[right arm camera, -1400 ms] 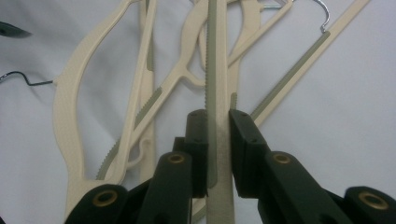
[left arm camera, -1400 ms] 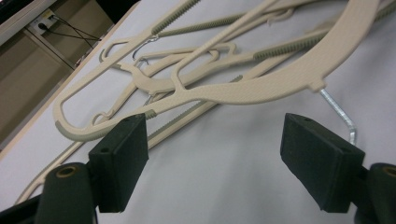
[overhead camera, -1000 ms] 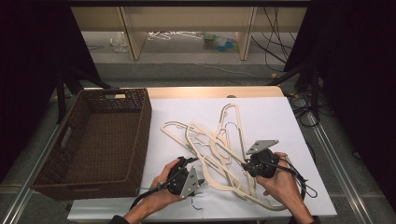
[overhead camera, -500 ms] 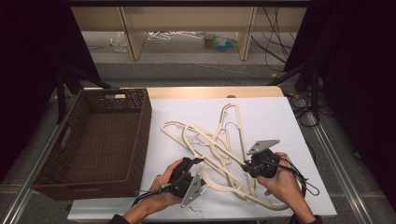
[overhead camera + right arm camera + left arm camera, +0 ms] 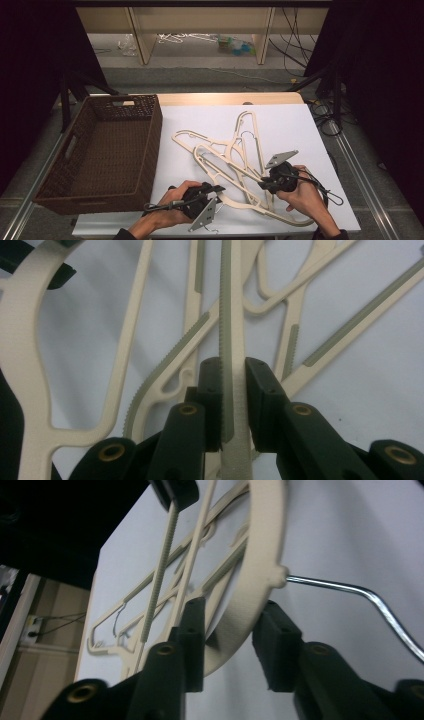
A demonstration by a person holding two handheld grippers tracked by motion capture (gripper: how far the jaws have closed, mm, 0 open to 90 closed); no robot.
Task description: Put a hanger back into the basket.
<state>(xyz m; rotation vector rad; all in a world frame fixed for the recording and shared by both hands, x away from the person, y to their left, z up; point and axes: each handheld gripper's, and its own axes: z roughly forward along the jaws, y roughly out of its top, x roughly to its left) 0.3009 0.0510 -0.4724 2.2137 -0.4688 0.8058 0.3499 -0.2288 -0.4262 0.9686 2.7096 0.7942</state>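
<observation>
Several cream plastic hangers lie tangled on the white table. My left gripper is at the pile's near left end. In the left gripper view its jaws have just been closing, and the left gripper now has both pads against a hanger's thick curved shoulder, beside its metal hook. My right gripper is at the pile's near right. In the right gripper view the right gripper is shut on a hanger's ribbed straight bar.
A dark brown wicker basket stands on the left part of the table, close to the hangers. Black cables trail over the table's right side. Behind the table is a low shelf with clutter.
My left gripper has edged right toward the nearest hanger and rolled slightly, and its jaws have closed in on that hanger's shoulder. My right gripper has kept still on its bar.
</observation>
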